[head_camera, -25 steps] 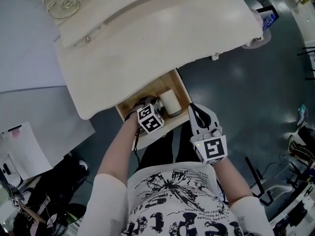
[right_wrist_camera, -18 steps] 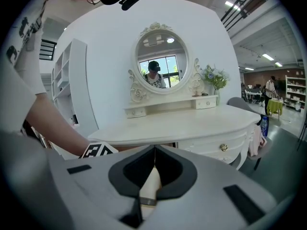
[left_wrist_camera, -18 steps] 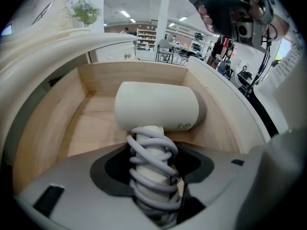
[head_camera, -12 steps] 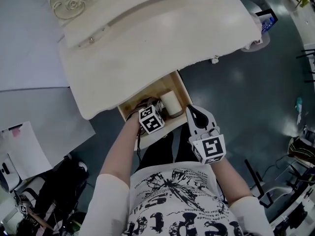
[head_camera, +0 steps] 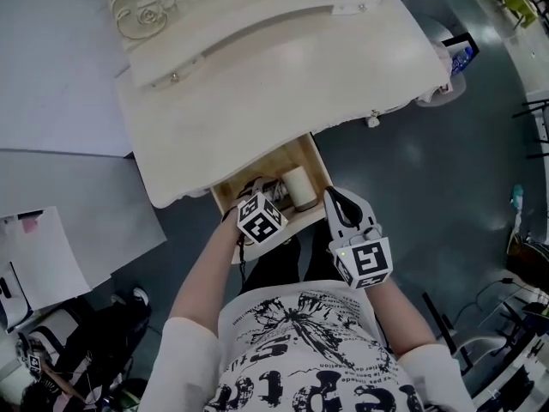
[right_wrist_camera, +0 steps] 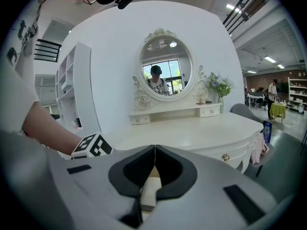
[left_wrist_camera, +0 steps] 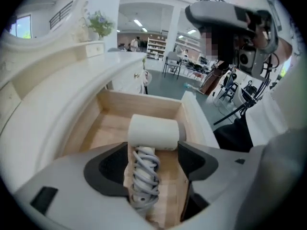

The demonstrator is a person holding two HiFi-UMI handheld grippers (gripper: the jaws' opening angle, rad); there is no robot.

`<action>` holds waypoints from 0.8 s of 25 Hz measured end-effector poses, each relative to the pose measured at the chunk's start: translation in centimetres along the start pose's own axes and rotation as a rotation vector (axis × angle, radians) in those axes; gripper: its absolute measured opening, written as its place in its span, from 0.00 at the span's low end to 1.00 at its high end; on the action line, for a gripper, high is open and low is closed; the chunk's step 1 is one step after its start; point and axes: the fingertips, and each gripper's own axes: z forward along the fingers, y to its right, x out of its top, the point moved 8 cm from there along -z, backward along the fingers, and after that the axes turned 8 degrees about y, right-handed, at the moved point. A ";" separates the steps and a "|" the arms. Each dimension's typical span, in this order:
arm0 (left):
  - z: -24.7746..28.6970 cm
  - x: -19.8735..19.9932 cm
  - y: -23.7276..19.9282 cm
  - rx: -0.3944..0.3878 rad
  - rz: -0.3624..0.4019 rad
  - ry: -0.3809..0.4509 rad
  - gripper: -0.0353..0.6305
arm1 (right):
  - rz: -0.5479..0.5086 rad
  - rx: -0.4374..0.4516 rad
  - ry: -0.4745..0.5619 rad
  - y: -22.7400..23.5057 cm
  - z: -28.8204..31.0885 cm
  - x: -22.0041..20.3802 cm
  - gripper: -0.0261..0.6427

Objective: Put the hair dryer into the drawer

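Inside the open wooden drawer (left_wrist_camera: 144, 102) of the white dressing table (head_camera: 283, 67) lies the hair dryer (left_wrist_camera: 153, 132). Its white barrel is across the drawer, towards the back wall, and its handle points to the front. A grey cord (left_wrist_camera: 143, 176) is wound around the handle.

In the left gripper view, the left tongs (left_wrist_camera: 153, 150) are spread, with one jaw on each side of the wound handle. The handle is close to the left jaw, maybe touching it, and a clear strip of the wooden bottom shows between the handle and the right jaw. The tongs do not pinch the handle. The barrel is just beyond the jaw tips.

In the head view, the left tongs reach down over the front part of the drawer, and the hair dryer shows just past their marker cube (head_camera: 260, 220).

The right tongs (right_wrist_camera: 154, 157) are pressed together, the two dark pads meeting in one thin line, and they hold nothing. They are outside the drawer, just beside its front right corner, and they face the dressing table surface and the oval mirror (right_wrist_camera: 167, 71) above it.
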 end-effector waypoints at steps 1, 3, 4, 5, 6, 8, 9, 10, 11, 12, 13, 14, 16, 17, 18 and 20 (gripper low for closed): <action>-0.8 0.5 0.1 0.016 0.004 0.017 0.57 | -0.004 0.003 0.006 -0.1 -0.1 0.3 0.06; -2.6 1.4 0.1 0.076 0.007 0.041 0.42 | -0.014 0.010 0.017 -0.3 -0.4 1.0 0.06; -3.5 1.8 -0.1 0.123 -0.002 0.052 0.27 | -0.019 0.014 0.022 -0.4 -0.4 1.3 0.06; -4.5 2.3 -0.4 0.177 -0.018 0.064 0.16 | -0.025 0.021 0.028 -0.6 -0.4 1.7 0.06; -5.6 2.9 -0.7 0.231 -0.034 0.081 0.09 | -0.030 0.031 0.037 -0.8 -0.3 2.1 0.06; -7.7 4.0 -1.0 0.314 -0.050 0.131 0.09 | -0.034 0.055 0.061 -1.3 -0.3 2.9 0.06; -8.9 4.4 -0.9 0.342 -0.051 0.160 0.09 | -0.034 0.067 0.074 -1.7 -0.4 3.3 0.06; -10.1 4.8 -0.8 0.368 -0.051 0.192 0.08 | -0.036 0.078 0.088 -2.1 -0.5 3.7 0.06; -11.3 5.2 -0.8 0.397 -0.053 0.227 0.08 | -0.041 0.088 0.101 -2.5 -0.5 4.1 0.06; -12.5 5.5 -0.8 0.430 -0.057 0.263 0.08 | -0.050 0.098 0.114 -2.8 -0.4 4.6 0.06; -13.6 5.8 -0.9 0.465 -0.064 0.301 0.08 | -0.060 0.108 0.127 -3.1 -0.2 5.1 0.06; -14.8 6.0 -1.0 0.500 -0.071 0.337 0.08 | -0.071 0.119 0.139 -3.3 0.0 5.5 0.06; -17.2 6.2 -0.9 0.568 -0.086 0.406 0.08 | -0.095 0.141 0.163 -4.0 0.3 6.4 0.06; -18.3 6.2 -0.8 0.602 -0.095 0.436 0.08 | -0.110 0.153 0.175 -4.4 0.4 6.8 0.06; -19.5 6.1 -0.6 0.637 -0.108 0.461 0.08 | -0.126 0.165 0.185 -4.7 0.4 7.3 0.06; -21.7 5.8 -0.3 0.714 -0.139 0.501 0.08 | -0.155 0.193 0.208 -5.6 0.5 8.2 0.06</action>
